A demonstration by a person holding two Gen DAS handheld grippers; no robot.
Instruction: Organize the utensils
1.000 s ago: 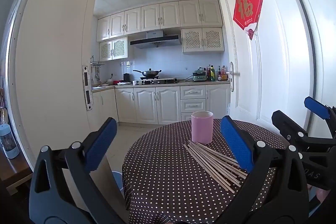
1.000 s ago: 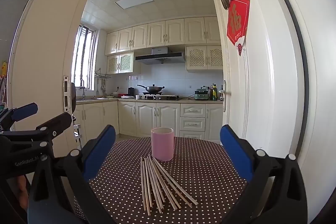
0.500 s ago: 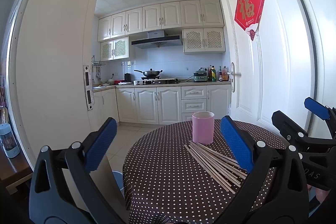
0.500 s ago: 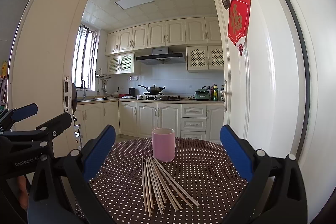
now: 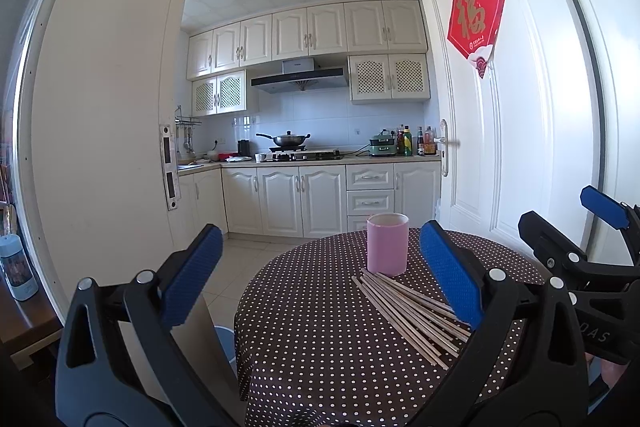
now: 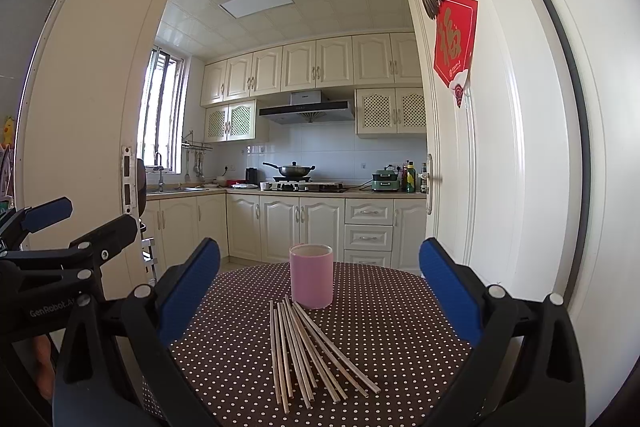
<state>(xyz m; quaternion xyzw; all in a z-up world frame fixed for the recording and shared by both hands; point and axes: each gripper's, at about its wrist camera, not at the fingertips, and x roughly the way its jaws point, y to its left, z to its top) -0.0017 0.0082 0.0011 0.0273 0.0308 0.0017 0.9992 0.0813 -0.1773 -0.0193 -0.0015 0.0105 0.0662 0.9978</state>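
Both tongs, your left (image 5: 320, 283) and right (image 6: 320, 287), gape wide and empty, barely nearer the pink cup (image 6: 311, 275) than a second ago. Nothing's been lifted: the chopsticks (image 6: 308, 347) lie fanned against the cup's front, so sorting hasn't begun.

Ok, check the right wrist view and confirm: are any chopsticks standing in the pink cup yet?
No: all the chopsticks lie fanned out on the dotted tablecloth in front of the pink cup.
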